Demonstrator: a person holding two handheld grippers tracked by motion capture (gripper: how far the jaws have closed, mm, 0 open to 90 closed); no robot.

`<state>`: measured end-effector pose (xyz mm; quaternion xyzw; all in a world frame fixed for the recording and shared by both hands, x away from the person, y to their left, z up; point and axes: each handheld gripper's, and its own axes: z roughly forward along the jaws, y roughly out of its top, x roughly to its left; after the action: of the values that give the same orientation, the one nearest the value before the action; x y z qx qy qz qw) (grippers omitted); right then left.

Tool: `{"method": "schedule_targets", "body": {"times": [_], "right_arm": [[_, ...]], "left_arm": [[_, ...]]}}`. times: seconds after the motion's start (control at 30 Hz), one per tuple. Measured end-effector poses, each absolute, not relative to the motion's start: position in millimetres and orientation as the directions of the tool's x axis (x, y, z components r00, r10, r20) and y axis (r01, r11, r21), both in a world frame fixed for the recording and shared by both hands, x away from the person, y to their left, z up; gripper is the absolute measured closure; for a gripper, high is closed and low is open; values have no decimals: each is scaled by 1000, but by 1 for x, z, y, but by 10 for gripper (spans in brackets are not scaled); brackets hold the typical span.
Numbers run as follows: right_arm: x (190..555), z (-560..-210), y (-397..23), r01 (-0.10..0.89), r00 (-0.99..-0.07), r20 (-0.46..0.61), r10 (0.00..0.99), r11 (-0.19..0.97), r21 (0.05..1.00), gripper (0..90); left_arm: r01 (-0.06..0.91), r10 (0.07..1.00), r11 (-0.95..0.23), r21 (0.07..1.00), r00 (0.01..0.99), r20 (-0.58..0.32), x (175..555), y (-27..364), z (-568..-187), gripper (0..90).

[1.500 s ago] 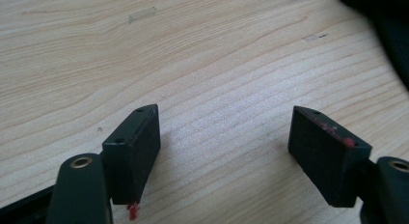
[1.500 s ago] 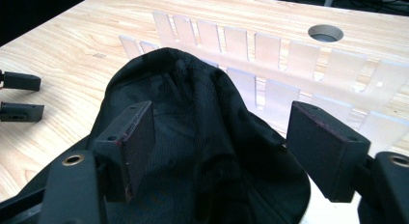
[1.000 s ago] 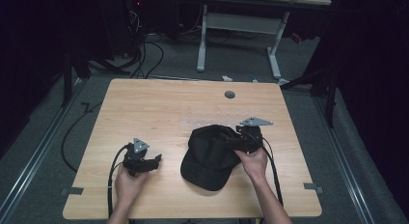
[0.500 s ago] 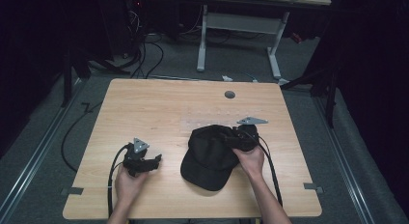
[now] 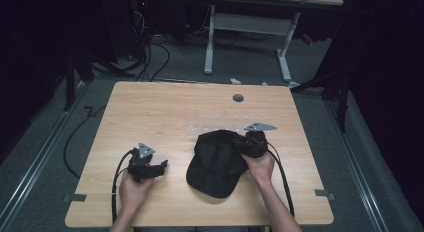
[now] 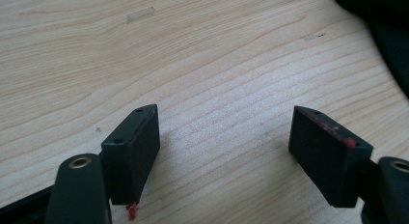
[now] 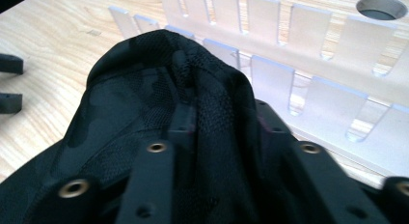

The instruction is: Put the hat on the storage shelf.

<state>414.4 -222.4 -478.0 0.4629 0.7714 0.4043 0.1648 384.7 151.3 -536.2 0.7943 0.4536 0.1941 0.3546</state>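
One black cap [image 5: 216, 162] lies near the table's [image 5: 165, 107] front edge; right tongs [image 5: 246, 146], just closing, pinch its crown; left tongs [image 5: 161, 168] stand spread, empty.

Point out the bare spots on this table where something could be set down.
The table's far left, from the round hole to the left edge, is bare. So is the strip between left gripper and black cap. The near right is crowded by the cap and right gripper.
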Motion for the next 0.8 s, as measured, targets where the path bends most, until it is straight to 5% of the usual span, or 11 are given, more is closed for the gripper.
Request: {"method": "schedule_targets", "body": {"times": [0.27, 0.8], "right_arm": [[411, -477, -221, 564, -578, 138, 804, 272, 779, 825], [392, -456, -222, 482, -645, 116, 755, 284, 829, 841]], "left_arm": [[580, 853, -341, 740, 522, -16, 384, 151, -536, 272], [579, 837, -365, 729, 548, -16, 383, 147, -537, 161]]}}
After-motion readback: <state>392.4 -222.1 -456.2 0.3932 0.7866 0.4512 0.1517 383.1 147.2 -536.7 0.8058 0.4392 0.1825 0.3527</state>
